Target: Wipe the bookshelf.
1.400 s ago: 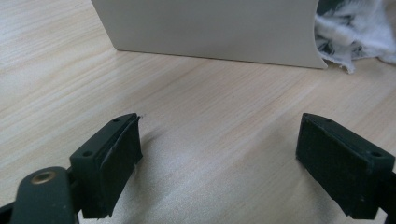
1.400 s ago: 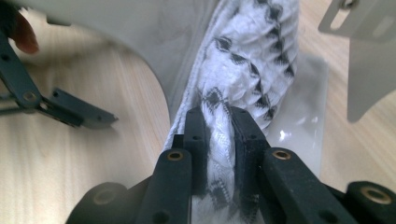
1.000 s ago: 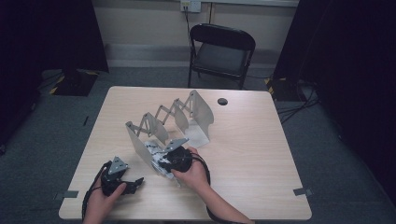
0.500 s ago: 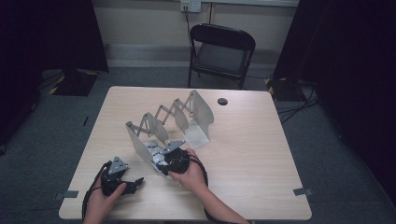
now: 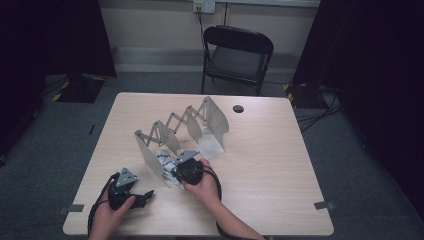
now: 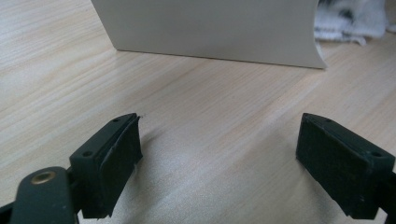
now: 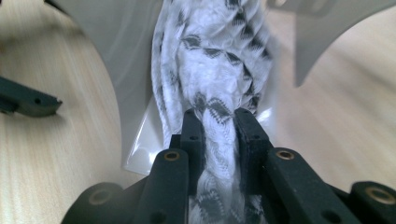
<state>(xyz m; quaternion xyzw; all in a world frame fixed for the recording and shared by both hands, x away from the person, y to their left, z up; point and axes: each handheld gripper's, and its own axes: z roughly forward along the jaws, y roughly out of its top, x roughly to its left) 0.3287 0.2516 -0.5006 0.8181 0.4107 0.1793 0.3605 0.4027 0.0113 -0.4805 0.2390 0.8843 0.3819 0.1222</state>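
Your right gripper (image 7: 218, 123) has just been closing its jaws, and they now pinch a bunched fold of the white cloth with black pattern (image 7: 215, 70). The cloth lies on the base plate at the near end of the expandable metal file rack (image 5: 207, 120), between its first two dividers, near the front edge of the wooden table (image 5: 280, 165). Your left gripper (image 6: 219, 158) rests low on the table beside the rack, jaws wide apart with nothing between them.

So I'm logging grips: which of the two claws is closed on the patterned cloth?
The right claw, pinching the black-and-white cloth; the left claw gapes over bare table.
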